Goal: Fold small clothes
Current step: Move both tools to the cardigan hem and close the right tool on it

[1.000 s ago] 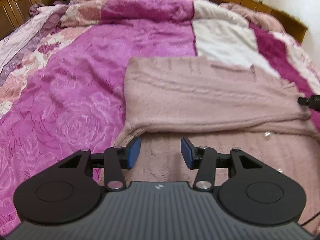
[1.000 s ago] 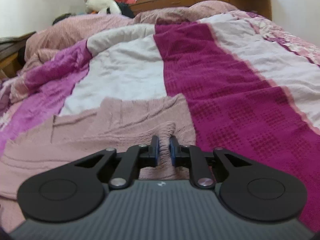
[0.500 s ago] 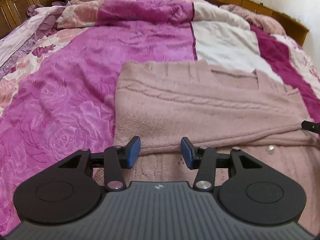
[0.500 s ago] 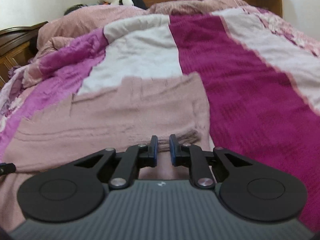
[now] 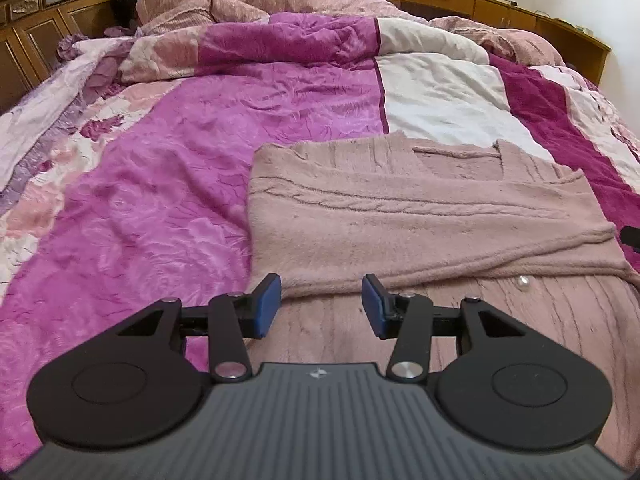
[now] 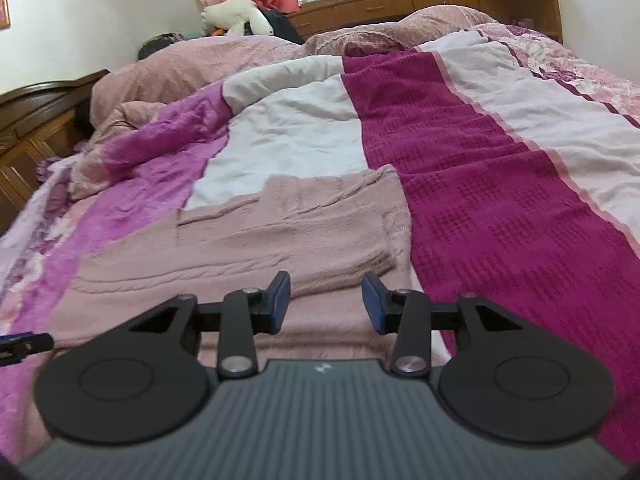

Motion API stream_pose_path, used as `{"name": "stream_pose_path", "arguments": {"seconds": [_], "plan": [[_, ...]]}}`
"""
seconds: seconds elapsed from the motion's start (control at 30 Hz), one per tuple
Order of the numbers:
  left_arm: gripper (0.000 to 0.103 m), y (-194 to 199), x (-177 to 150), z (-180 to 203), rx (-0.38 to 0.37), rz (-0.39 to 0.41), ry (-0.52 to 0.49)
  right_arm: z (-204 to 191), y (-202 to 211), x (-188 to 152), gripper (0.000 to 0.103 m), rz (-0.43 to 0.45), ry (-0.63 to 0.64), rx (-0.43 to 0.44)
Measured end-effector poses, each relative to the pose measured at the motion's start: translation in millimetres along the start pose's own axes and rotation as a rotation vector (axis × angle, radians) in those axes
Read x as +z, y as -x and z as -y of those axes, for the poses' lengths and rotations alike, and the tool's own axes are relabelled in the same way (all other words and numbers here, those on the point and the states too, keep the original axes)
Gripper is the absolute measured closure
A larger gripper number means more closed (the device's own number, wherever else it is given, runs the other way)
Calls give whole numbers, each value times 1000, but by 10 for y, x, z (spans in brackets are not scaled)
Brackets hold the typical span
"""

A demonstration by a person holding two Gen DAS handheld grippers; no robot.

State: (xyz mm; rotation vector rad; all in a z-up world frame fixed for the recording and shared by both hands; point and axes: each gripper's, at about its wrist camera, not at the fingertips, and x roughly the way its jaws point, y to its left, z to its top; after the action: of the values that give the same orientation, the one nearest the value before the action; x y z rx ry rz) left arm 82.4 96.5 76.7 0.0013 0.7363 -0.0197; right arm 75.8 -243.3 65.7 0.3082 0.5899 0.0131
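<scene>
Knitwear lay half folded on a bed: from the left wrist camera, the fuzzy dusty-pink knitted cardigan (image 5: pixel 420 216) rested flat on the magenta floral bedspread (image 5: pixel 160 200), its upper part doubled toward the camera over the ribbed lower panel, where a small pearl-like button (image 5: pixel 523 282) showed just below the folded edge. The left gripper (image 5: pixel 321 305) hovered above that edge with its blue-padded jaws apart and nothing between them. That doubled layer looked loose; a careless sweep of the jaws could have dragged it open again or snagged the fluffy pile.

Seen from the right wrist camera, the same cardigan (image 6: pixel 280 240) lay beside the dark magenta waffle-weave stripe (image 6: pixel 500 240) of the bedding. The right gripper (image 6: pixel 326 302), whose jaws had just been opening, stood parted above the garment's near edge and pressed on no cloth. Released fabric near that right-hand edge appeared slightly bunched, so the next fold risked setting in a crease or coming out crooked unless it was smoothed first. Grabbing bedspread along with the knit was a further hazard, given how close the edge lay to it.
</scene>
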Motion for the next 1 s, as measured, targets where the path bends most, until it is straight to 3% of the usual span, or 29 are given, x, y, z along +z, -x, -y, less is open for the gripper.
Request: {"name": "stream_pose_path", "arguments": {"seconds": [0.27, 0.53, 0.8, 1.0], "plan": [[50, 599, -134, -144, -7, 39, -5, -57, 585, -97, 60, -34, 48, 77], [50, 1167, -277, -344, 2, 22, -56, -133, 1091, -98, 60, -73, 120, 160], [50, 1472, -613, -223, -21, -13, -103, -365, 1337, -350, 55, -133, 309, 202], [50, 1415, -858, 34, -64, -59, -178, -539, 1334, -706, 55, -221, 480, 211]]}}
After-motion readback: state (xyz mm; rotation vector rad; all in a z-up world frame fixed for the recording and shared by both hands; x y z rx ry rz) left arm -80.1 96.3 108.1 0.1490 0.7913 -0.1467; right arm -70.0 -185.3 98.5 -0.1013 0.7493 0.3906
